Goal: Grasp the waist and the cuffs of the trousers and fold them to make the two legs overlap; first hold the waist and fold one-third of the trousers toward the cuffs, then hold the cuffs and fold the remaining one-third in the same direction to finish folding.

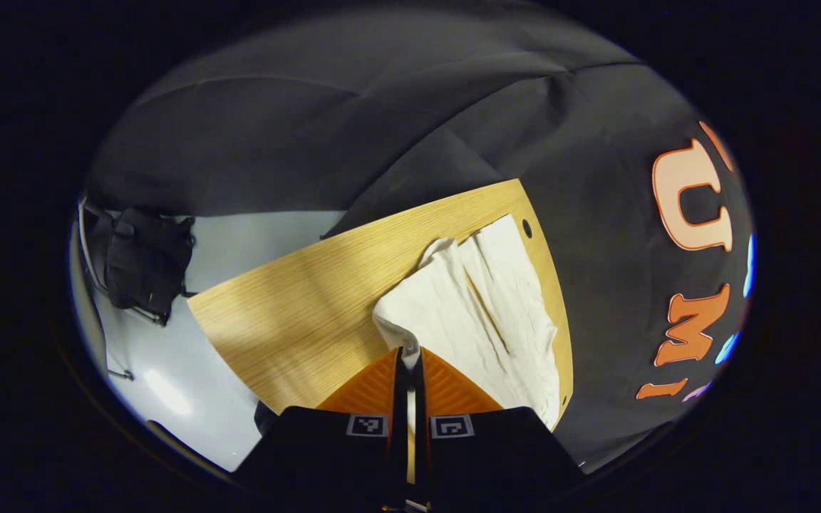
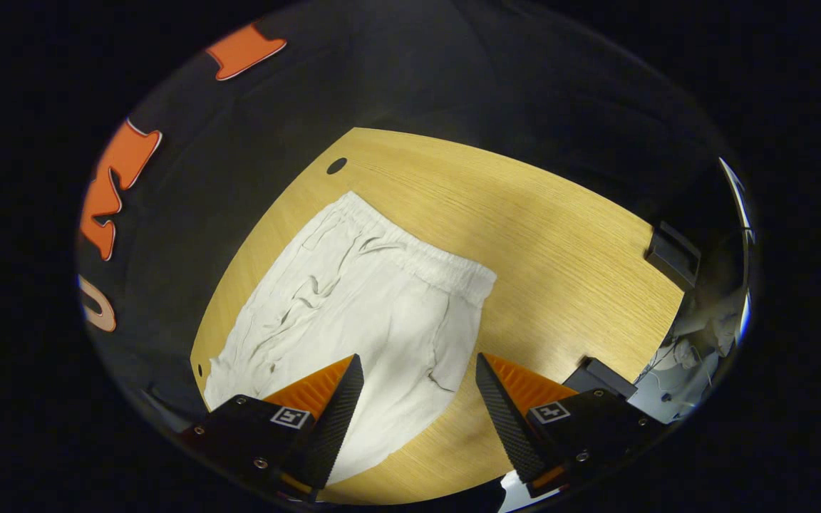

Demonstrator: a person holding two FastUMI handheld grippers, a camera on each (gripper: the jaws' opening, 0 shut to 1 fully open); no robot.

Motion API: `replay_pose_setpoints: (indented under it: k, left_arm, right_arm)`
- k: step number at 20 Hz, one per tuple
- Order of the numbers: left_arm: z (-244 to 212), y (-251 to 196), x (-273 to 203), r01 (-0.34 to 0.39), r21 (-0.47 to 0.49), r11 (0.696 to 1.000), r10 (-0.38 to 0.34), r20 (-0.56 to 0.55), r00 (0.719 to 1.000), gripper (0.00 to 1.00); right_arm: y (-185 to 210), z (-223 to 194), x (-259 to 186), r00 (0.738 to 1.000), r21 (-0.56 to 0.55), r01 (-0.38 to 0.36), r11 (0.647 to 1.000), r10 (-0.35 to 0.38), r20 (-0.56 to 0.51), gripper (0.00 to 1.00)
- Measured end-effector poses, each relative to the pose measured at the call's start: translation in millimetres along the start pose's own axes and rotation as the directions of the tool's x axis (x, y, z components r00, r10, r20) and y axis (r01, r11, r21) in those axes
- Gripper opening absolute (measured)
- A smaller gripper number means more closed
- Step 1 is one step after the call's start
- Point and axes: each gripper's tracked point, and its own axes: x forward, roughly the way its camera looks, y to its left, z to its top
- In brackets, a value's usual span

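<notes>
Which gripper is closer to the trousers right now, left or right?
Left. The left gripper is shut on a lifted edge of the trousers. The right gripper hangs open above them, apart from the cloth, over the wooden table.

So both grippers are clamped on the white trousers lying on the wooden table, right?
Not quite. Only the left gripper is clamped on the white trousers; the right gripper view shows the right gripper with jaws open above them. They do lie on the wooden table.
</notes>
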Motion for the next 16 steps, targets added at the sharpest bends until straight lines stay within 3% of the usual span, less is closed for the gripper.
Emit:
replay_pose_setpoints:
  k: [2, 9, 12, 13, 15, 16]
  left_arm:
    - [3.6, -14.6, 1.6, 0.002, 0.014, 1.0, -0.002, 0.021, 1.0, 0.08]
    - [11.5, -49.9, 2.4, -0.019, 0.043, 0.999, 0.016, 0.071, 0.997, 0.08]
    - [10.2, -62.9, 3.2, -0.021, 0.056, 0.998, 0.016, 0.074, 0.997, 0.1]
    - [9.5, -65.3, 2.5, -0.026, 0.058, 0.998, 0.021, 0.079, 0.997, 0.08]
    - [8.6, -71.7, 2.7, -0.032, 0.066, 0.997, 0.026, 0.086, 0.996, 0.08]
    - [9.0, -74.9, 2.5, -0.032, 0.07, 0.997, 0.026, 0.09, 0.996, 0.08]
  right_arm:
    - [-11.0, 12.6, 10.6, 1.0, 0.019, 0.012, 1.0, -0.013, 0.016, 0.95]
    - [-31.5, 38.1, 52.7, 0.998, 0.092, 0.065, 0.994, -0.067, 0.021, 0.74]
    - [-36.3, 37.8, 62.4, 0.996, 0.111, 0.082, 0.99, -0.084, 0.017, 0.43]
    - [-39.3, 37.4, 65.4, 0.996, 0.118, 0.088, 0.989, -0.09, 0.015, 0.46]
    - [-43.4, 38.0, 67.6, 0.996, 0.135, 0.087, 0.987, -0.09, 0.017, 0.35]
    - [-43.5, 41.0, 68.8, 0.997, 0.156, 0.073, 0.985, -0.078, 0.025, 0.17]
